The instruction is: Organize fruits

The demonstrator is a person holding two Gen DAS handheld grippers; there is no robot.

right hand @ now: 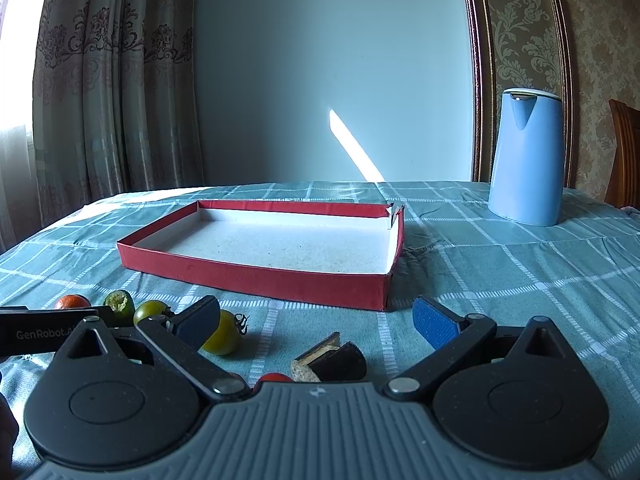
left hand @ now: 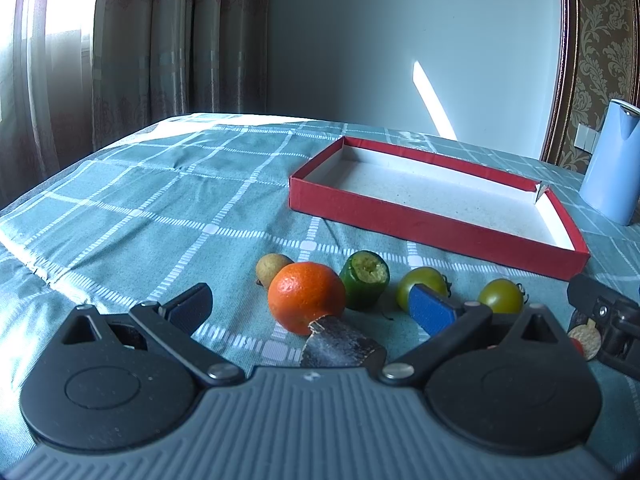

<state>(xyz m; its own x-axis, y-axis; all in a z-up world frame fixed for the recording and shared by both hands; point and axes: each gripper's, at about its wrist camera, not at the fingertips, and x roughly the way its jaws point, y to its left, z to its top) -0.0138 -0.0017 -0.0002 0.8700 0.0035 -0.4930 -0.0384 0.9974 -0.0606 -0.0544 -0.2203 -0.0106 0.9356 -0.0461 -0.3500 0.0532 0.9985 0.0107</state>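
- The round orange mandarin (left hand: 306, 296) lies on the teal checked tablecloth (left hand: 160, 208) between the spread fingers of the left gripper (left hand: 312, 308), with a small tan fruit (left hand: 272, 268), a bitten green fruit (left hand: 365, 278) and two green tomatoes (left hand: 424, 286) beside it.
- The right gripper (right hand: 316, 322) is spread too, holding nothing.
- Behind them sit a shallow red cardboard tray (right hand: 256, 276), a light blue kettle (right hand: 526, 158) and patterned curtains (right hand: 116, 80).

We are in a home, likely a dining room: patterned curtains (right hand: 112, 80) hang by a bright window, damask wallpaper (right hand: 532, 40) sits beside a plain wall, a checked teal tablecloth (right hand: 500, 272) covers the counter, with a blue kettle (right hand: 526, 160) and wooden chair (right hand: 624, 152) nearby.
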